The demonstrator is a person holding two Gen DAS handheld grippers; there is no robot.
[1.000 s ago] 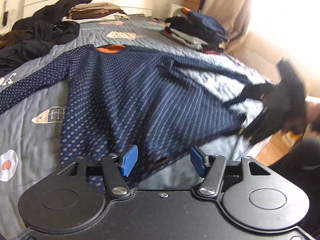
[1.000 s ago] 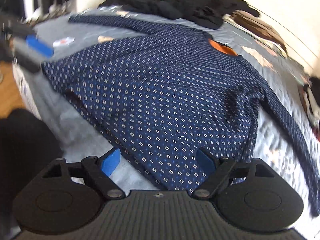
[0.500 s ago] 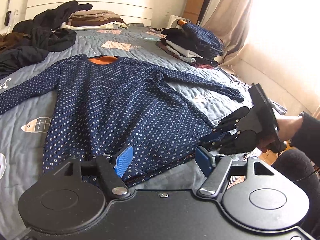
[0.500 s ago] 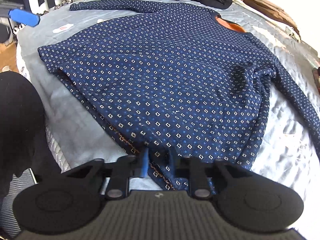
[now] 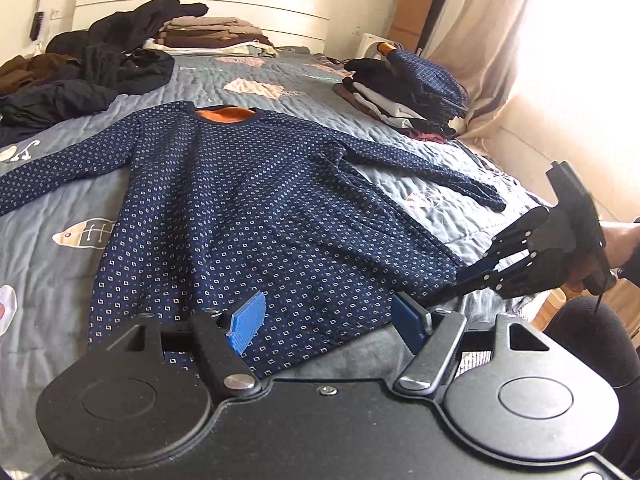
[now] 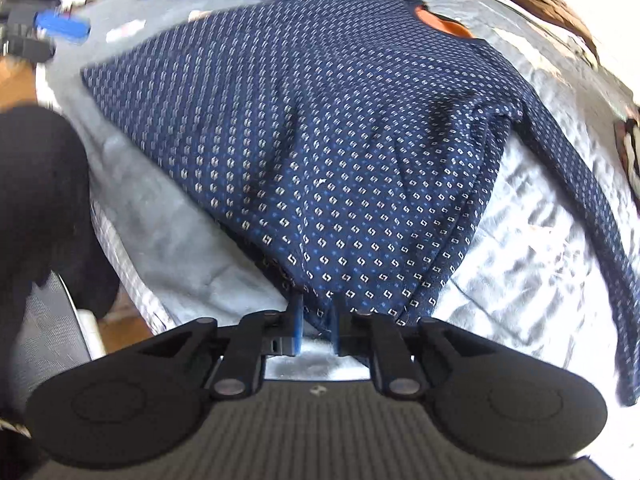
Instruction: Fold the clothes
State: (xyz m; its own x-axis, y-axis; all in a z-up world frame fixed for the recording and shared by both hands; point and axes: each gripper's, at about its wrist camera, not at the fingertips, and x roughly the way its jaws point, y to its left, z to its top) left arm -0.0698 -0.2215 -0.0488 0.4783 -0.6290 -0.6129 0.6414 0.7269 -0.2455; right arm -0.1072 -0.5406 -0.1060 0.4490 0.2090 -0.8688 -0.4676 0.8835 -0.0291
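Since 0.5 s ago the right gripper [image 6: 316, 326] has lifted the hem corner it's clamped on; sweater [image 5: 256, 216] now tents up, lower centre of right view, otherwise flat on the bed [image 5: 48, 280] mid-frame. Fold prob. starting w/ only one corner held. Left gripper [image 5: 328, 320] open, hovering over the hem, not yet gripping. Right view blurred; pinch pt partly hidden by cloth.

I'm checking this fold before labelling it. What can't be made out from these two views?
- Right wrist view: the right tool covers the sweater hem corner it pinches, so grip depth is unclear.
- Right wrist view: the left tool is motion-blurred at the edge.
- Left wrist view: the left tool body hides the near hem.
- Left wrist view: the left sleeve is cut off by the frame.
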